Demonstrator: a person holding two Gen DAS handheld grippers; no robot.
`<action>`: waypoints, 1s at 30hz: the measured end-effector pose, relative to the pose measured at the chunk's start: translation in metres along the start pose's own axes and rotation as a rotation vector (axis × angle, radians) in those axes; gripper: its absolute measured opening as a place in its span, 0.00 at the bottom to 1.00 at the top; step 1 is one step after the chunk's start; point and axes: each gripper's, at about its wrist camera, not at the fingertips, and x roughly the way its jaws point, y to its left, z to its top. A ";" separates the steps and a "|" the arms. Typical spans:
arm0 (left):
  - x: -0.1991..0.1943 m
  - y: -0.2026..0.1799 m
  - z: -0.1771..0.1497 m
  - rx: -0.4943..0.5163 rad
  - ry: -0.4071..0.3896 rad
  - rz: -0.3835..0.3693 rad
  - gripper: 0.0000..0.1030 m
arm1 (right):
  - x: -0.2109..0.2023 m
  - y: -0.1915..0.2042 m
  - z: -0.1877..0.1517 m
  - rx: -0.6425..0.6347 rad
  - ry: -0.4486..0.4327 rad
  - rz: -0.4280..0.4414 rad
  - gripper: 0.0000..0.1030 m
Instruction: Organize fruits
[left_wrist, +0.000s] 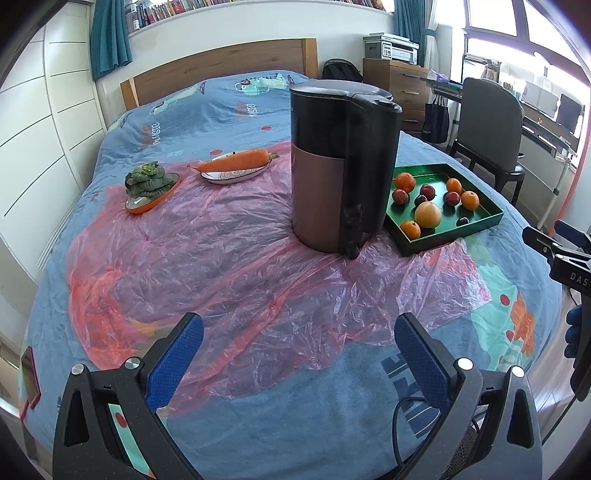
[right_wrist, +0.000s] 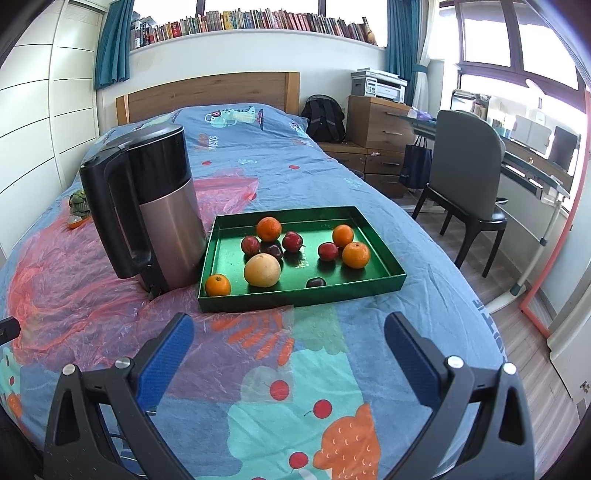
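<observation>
Ten or so fruits sit in green tray (right_wrist: 295, 295) on bed (right_wrist: 369, 184): four oranges, e.g. orange (right_wrist: 269, 228), one big grapefruit (right_wrist: 262, 270), several red-dark plums, e.g. plum (right_wrist: 328, 251). All loose, mixed, not grouped by kind. One dark plum (right_wrist: 316, 282) lies alone by near wall. No fruit outside tray that I can see.

Progress: ambiguous. Fruits all in tray fits a finished gather-into-tray; mixed scatter also fits a sort yet to come. Can't settle which from this.

Left gripper (left_wrist: 298, 345): tongs spread wide, nothing between, hovering over pink plastic sheet (left_wrist: 221, 258), well apart from tray. Right gripper (right_wrist: 289, 341): tongs spread wide, holding nothing, over bedspread just near of tray, closer to fruit than left.

Kettle (right_wrist: 147, 206) stands upright, just left of tray, touching or nearly touching it; can't tell.

View differences: left wrist shows two plates far-left, one with carrot (left_wrist: 236, 161), one with leafy greens (left_wrist: 149, 181); the right wrist view shows only a bit of greens behind kettle, no carrot. The left wrist view also catches the right gripper at far right edge, plus a blue-gloved hand (left_wrist: 574, 332). Right wrist gives full clear tray; in left wrist kettle hides tray's left corner. Right wrist shows floor and chair (right_wrist: 469, 177) better.
</observation>
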 end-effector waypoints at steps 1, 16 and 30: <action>0.000 0.000 0.000 -0.001 0.000 0.002 0.99 | 0.000 0.001 0.000 -0.002 0.001 0.001 1.00; -0.001 0.005 0.002 -0.021 -0.001 0.021 0.99 | 0.013 0.013 0.004 -0.052 0.023 0.039 1.00; 0.002 0.009 0.001 -0.033 0.003 0.029 0.99 | 0.021 0.024 0.005 -0.076 0.029 0.064 1.00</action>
